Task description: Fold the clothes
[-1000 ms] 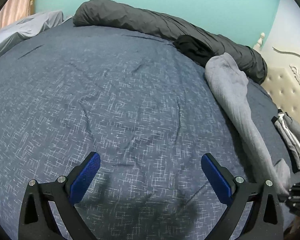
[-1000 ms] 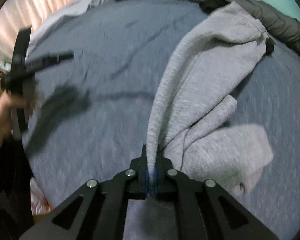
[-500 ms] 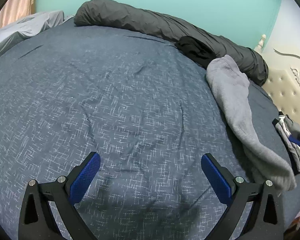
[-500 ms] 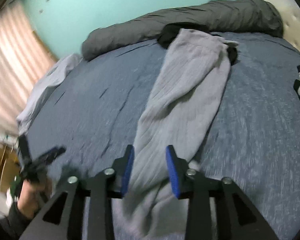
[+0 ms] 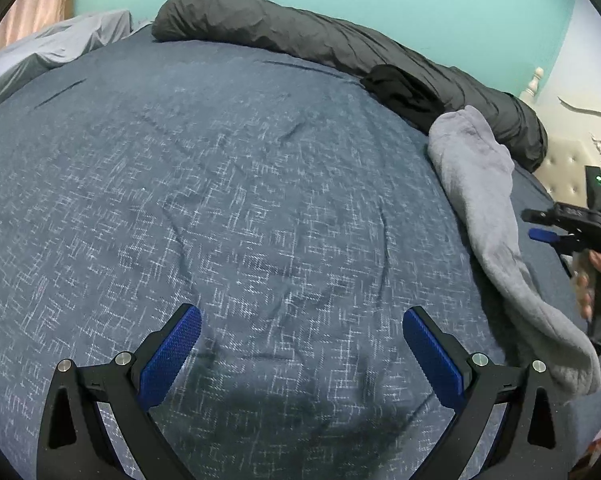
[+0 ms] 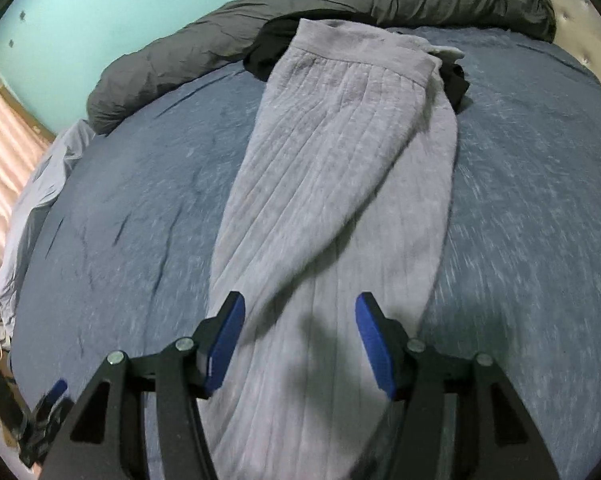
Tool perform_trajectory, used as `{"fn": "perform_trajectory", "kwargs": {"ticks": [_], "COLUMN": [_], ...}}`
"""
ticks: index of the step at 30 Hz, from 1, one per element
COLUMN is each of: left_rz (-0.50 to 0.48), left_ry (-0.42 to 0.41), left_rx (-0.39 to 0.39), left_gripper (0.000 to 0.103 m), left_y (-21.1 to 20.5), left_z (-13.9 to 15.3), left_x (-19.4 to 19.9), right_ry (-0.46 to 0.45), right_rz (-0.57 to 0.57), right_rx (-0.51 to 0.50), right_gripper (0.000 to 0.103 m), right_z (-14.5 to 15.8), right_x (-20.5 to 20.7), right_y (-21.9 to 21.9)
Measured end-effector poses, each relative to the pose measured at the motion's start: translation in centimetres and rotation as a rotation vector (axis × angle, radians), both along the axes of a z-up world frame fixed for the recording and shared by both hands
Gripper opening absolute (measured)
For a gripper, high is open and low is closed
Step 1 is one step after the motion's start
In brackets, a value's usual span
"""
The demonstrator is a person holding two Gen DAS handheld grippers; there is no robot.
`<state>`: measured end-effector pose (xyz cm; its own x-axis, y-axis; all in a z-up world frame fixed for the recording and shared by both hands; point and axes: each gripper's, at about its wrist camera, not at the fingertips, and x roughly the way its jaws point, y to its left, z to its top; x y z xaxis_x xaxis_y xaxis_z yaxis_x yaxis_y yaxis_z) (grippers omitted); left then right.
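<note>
Grey trousers (image 6: 340, 200) are laid lengthwise below the rolled duvet (image 6: 340, 4); right gripper (image 6: 300, 340) and left gripper (image 5: 300, 344) are held released, so a hem grasp is judged next.

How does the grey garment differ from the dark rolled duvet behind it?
The grey garment is light, ribbed and laid flat along the bed; the dark rolled duvet is charcoal, crinkled and bundled into a thick roll. The garment runs toward the camera, the duvet across the far edge. Both rest on the blue bedspread.

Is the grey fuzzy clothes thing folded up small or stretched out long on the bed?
Stretched out long. The grey garment lies lengthwise on the blue bedspread, one layer lapped over another, not folded small.
</note>
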<state>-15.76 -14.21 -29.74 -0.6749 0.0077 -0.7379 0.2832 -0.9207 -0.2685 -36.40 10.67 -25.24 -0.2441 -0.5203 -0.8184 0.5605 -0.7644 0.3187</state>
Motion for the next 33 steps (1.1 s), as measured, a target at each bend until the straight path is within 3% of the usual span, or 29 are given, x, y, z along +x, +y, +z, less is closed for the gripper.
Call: {"fn": "perform_trajectory", "kwargs": {"ticks": [6, 8, 10, 13, 22, 27, 33], "left_rz": [0.007, 0.009, 0.011, 0.013, 0.019, 0.024, 0.068], "left_ry": [-0.009, -0.012, -0.016, -0.017, 0.019, 0.028, 0.061], "left_rx": [0.002, 0.003, 0.004, 0.005, -0.002, -0.001, -0.012], "left_gripper": [0.103, 0.103, 0.103, 0.103, 0.103, 0.103, 0.103], "left_y": [-0.3, -0.4, -0.5, -0.6, -0.7, -1.3, -2.9], "left_z": [-0.3, -0.4, -0.5, -0.6, 0.7, 1.3, 2.9], "left_x": [-0.2, -0.3, -0.4, -0.4, 1.0, 2.7, 5.1], "right_ry": [-0.051, -0.06, -0.048, -0.006, 0.07, 0.057, -0.023], "right_rz": [-0.019, -0.004, 0.023, 0.069, 0.216, 0.369, 0.494], "right_rx": [-0.015, -0.036, -0.024, -0.023, -0.094, -0.152, -0.225], "right_gripper": [0.058, 0.054, 0.021, 0.007, 0.005, 0.004, 0.004], "right_z": [-2.7, -3.1, -3.1, -2.3, 1.7, 3.0, 3.0], "right_x": [-1.9, -2.0, -1.5, -0.3, 6.0, 12.8, 20.5], "right_y": [-2.2, -2.7, -3.1, -3.3, -2.1, -2.7, -3.1]}}
